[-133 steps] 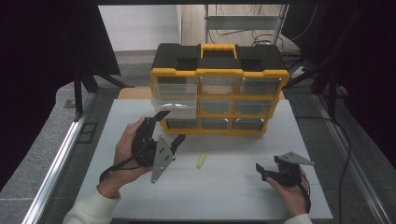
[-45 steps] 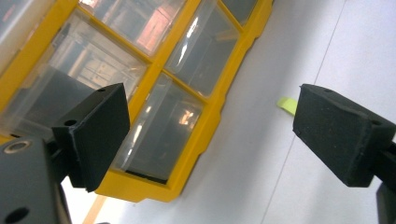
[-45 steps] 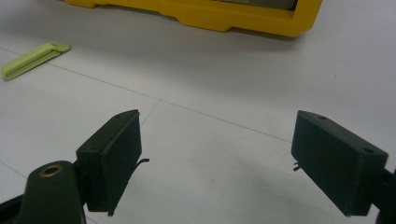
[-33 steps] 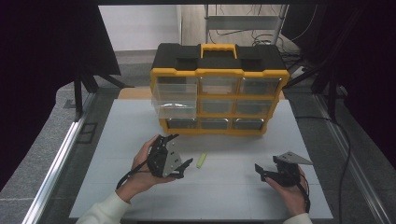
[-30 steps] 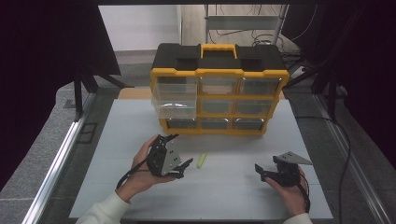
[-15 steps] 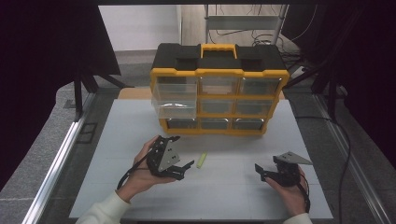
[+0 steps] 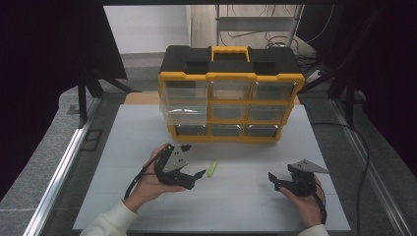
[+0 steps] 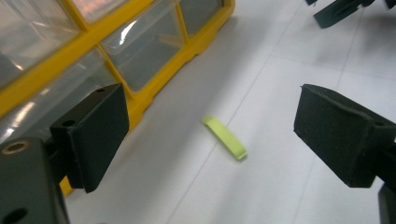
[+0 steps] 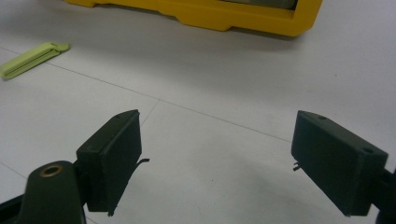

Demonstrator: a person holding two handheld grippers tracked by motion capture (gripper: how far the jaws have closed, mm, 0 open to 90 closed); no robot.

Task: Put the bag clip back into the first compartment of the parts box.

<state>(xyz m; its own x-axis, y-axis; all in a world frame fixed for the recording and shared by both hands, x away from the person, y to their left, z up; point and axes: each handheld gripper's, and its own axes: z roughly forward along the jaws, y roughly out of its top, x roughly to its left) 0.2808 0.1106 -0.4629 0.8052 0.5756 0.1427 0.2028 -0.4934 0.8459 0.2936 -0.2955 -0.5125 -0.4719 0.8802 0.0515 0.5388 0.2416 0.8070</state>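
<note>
A small lime-green strip (image 7: 212,169) lies flat on the white table, in front of a yellow-and-black drawer organizer (image 7: 231,101). My left gripper (image 7: 193,161) is held just left of the strip, open, its jaws pointing toward it. In the left gripper view the strip (image 8: 225,137) lies on the table between and beyond the wide-apart jaws of the left gripper (image 8: 217,134). My right gripper (image 7: 273,181) rests open at the front right, nothing between its jaws. The right gripper view has the strip (image 9: 30,58) far off at upper left, past the right gripper (image 9: 224,161).
The organizer's middle-left clear drawer (image 7: 183,110) sticks out toward me; the other drawers sit flush. The organizer's yellow base (image 9: 210,14) runs across the back. The white table surface (image 7: 246,206) extends between both hands. The other hand's gripper (image 8: 341,7) appears far off.
Since 4.4 s ago my left gripper has come down and moved right, toward the green strip; over the last second it barely shifted. The right gripper has stayed put.
</note>
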